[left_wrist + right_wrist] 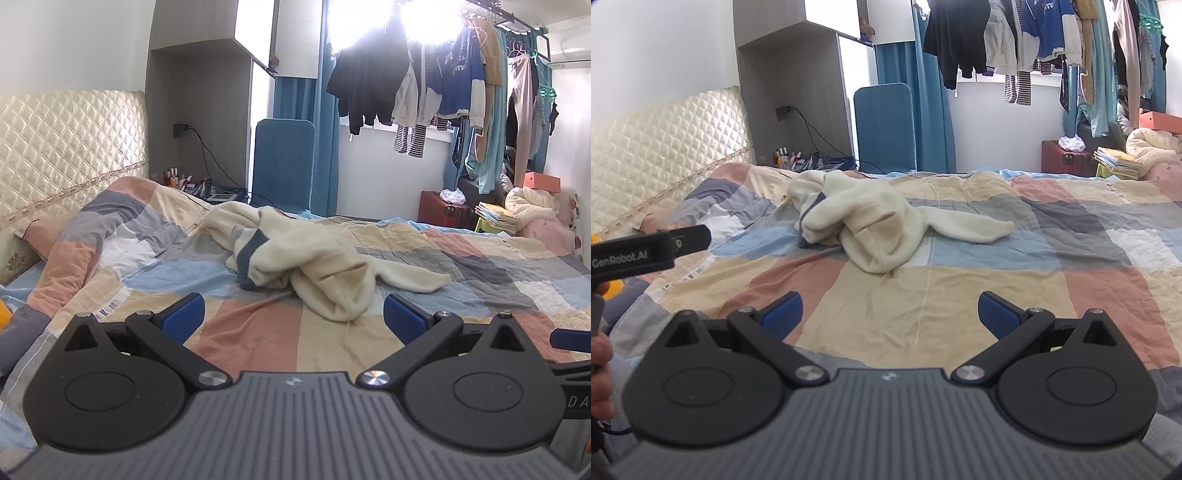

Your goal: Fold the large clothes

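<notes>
A cream fleece garment (314, 262) with blue-grey trim lies crumpled in a heap on the patchwork bedspread (258, 339), one sleeve stretched out to the right. The right wrist view shows the same garment (871, 221) farther off, mid-bed. My left gripper (293, 315) is open, its blue pads spread wide just short of the heap's near edge, holding nothing. My right gripper (890, 314) is open too, over bare bedspread (923, 314) well short of the garment. The left gripper's body (646, 247) shows at the left edge of the right wrist view, with a hand (600, 369) below it.
A quilted headboard (66, 147) and pillow (48, 229) stand at left. Beyond the bed are a blue chair (284, 162), a nightstand with bottles and cables (192, 184), a rack of hanging clothes (443, 81), a red box (443, 210), stacked books (496, 218) and bundled bedding (535, 206).
</notes>
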The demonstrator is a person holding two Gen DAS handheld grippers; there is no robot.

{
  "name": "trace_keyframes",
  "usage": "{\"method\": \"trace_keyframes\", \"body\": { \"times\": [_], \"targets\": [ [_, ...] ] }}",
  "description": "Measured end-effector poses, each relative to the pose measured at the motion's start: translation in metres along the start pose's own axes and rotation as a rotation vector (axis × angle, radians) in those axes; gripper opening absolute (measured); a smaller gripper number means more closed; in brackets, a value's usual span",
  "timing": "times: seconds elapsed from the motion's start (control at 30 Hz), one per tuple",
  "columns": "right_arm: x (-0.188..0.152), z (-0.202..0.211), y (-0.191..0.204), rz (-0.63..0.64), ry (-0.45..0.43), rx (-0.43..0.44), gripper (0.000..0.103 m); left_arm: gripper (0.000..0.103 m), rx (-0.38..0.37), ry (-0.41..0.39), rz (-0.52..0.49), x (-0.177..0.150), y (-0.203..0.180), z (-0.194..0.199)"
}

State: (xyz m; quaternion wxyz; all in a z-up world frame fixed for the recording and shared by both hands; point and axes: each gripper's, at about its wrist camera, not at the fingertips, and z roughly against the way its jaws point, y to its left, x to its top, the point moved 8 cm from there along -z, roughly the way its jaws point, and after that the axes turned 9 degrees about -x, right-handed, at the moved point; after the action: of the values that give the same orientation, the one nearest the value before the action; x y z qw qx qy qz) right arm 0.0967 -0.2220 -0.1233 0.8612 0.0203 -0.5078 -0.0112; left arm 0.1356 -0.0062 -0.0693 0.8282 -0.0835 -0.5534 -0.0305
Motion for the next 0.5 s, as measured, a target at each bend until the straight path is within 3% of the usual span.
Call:
{"method": "trace_keyframes", "body": {
  "times": [0.5],
  "targets": [
    [-0.004,-0.011,0.002,-0.010,0.025,0.011,0.103,0.103,0.002,0.025,0.012,-0.003,0.010,-0.012]
  ]
}}
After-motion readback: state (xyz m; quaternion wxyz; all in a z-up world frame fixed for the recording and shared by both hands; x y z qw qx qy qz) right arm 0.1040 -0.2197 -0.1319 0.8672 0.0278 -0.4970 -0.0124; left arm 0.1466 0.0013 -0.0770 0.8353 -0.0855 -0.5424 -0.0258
